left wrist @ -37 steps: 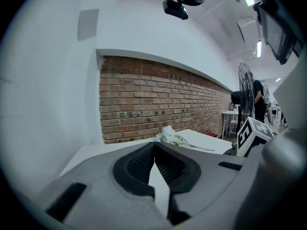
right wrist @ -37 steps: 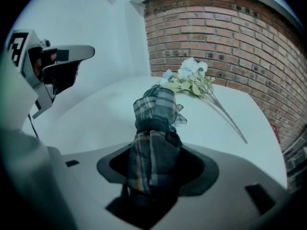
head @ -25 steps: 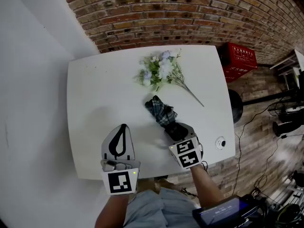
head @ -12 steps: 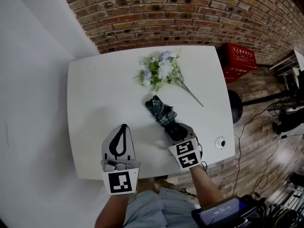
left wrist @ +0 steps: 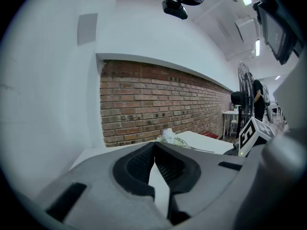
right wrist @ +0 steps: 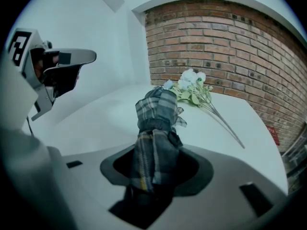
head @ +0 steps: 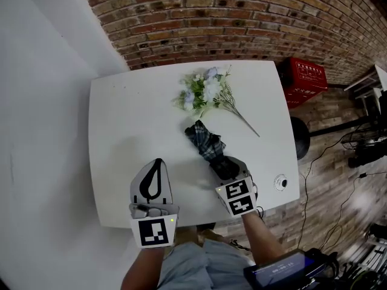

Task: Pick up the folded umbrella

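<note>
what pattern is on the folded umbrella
Dark grey-blue plaid with pale stripes on the umbrella, clearest in the right gripper view.

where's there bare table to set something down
Bare: the table's left half, from its edge to the flowers and folded umbrella, ahead of the left gripper; also right of the stems. Crowded: the middle, flowers to right gripper.

bare table (head: 127, 125) left of umbrella (head: 205, 141), flower sprig (head: 205, 92) close beyond it, brick wall (head: 242, 23) behind table
</note>
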Action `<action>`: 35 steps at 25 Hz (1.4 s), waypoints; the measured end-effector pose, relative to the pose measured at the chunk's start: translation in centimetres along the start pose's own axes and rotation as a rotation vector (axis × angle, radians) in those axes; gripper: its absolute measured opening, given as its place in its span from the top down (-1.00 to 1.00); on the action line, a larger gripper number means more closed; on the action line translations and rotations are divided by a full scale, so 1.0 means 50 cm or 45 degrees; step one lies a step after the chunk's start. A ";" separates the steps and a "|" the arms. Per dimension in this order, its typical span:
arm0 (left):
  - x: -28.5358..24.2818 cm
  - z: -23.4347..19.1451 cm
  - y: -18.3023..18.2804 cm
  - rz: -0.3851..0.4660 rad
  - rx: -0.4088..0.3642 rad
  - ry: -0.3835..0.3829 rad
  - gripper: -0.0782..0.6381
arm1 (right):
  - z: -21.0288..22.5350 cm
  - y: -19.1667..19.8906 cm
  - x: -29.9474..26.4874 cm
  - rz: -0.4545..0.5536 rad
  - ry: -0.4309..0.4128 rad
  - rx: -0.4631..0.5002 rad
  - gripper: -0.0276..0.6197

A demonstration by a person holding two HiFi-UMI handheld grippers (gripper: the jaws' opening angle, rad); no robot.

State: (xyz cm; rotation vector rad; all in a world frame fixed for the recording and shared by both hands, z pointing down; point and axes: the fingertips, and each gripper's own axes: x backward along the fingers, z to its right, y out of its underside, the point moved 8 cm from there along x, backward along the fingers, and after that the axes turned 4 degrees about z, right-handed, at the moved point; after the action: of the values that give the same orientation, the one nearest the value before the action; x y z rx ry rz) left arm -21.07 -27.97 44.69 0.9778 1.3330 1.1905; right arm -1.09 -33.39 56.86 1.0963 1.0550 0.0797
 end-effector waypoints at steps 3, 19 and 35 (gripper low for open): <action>0.004 0.003 -0.005 0.002 -0.003 -0.002 0.76 | -0.001 -0.009 0.008 0.022 -0.002 0.003 0.34; 0.040 0.036 -0.057 0.060 -0.039 0.003 0.76 | 0.001 -0.074 0.095 0.212 0.021 -0.003 0.33; 0.101 0.080 -0.138 0.179 -0.065 0.019 0.76 | -0.021 -0.155 0.236 0.463 0.055 0.014 0.33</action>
State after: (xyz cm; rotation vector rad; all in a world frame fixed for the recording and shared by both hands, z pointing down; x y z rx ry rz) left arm -17.22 -23.72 37.17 1.0416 1.2552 1.3340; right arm 1.25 -30.38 43.23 1.2916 0.8846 0.3901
